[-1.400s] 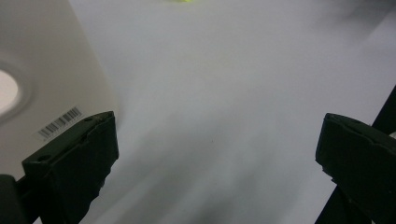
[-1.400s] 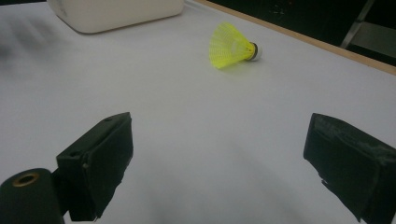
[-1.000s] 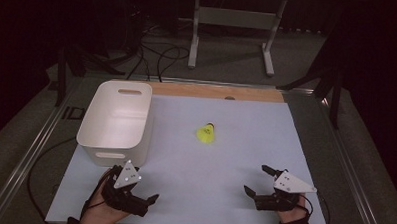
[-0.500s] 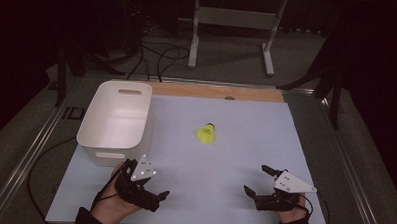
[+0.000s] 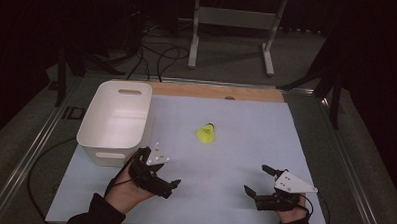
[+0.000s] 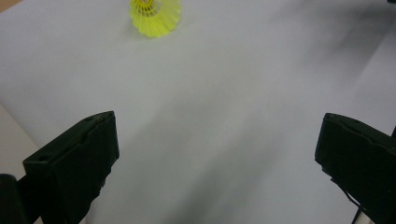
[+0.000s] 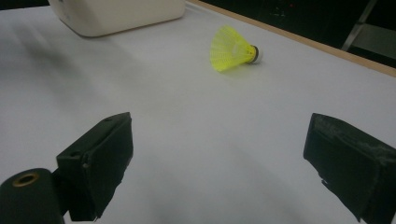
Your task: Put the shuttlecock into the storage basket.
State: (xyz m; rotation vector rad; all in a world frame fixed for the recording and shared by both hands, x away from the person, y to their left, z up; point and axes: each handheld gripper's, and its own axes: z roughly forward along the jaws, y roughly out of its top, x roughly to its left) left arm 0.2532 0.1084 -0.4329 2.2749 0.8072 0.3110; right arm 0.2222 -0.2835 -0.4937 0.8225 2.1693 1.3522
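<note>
At 1 o'clock from the left gripper (image 5: pixel 159 173) — fingers spread, empty — shuttlecock (image 5: pixel 205 134) lies sideways; a grazing approach could roll it away.

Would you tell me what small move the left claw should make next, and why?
Probably ease the left claw forward toward the yellow shuttlecock, jaws kept wide. The shuttlecock lies on its side on the white mat, apart from both claws, and sits ahead between the left claw's open jaws in the left gripper view. The white bin stands beside it, a likely destination.
</note>
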